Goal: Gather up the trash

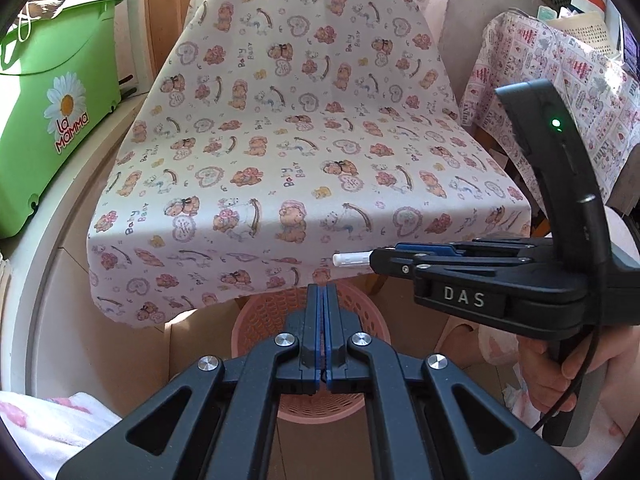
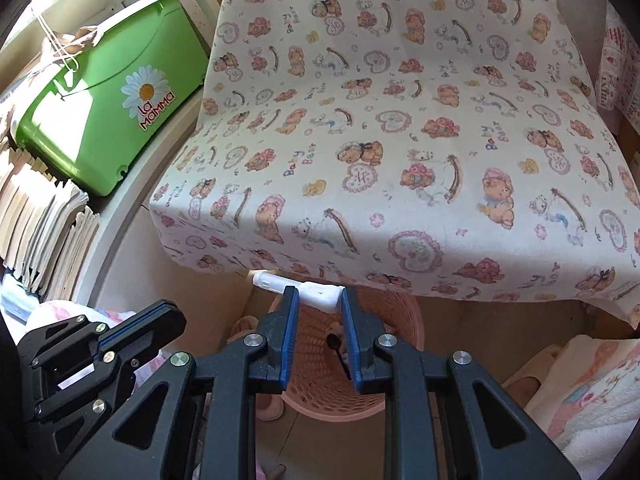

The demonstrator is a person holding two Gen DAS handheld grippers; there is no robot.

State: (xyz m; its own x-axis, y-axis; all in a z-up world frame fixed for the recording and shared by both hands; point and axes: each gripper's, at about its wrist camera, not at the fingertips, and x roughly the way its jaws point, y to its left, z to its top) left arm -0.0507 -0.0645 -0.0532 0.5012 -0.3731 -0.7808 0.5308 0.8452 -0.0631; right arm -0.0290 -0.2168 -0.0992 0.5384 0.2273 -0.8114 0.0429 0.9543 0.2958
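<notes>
A white plastic tube (image 2: pixel 316 295) sat clamped crosswise in the right gripper (image 2: pixel 320 300) above the pink basket (image 2: pixel 396 380), whose contents were hard to make out. The left gripper (image 1: pixel 323 300) was closed, empty. At upper left, a green bin (image 2: pixel 112 120) read "La Mamma"; the tablecloth (image 2: pixel 400 120) read "Baby Bear".

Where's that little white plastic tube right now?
The white tube is clamped crosswise in the right hand-held gripper, held above the pink basket, just in front of the bear-print cloth's front edge.
</notes>
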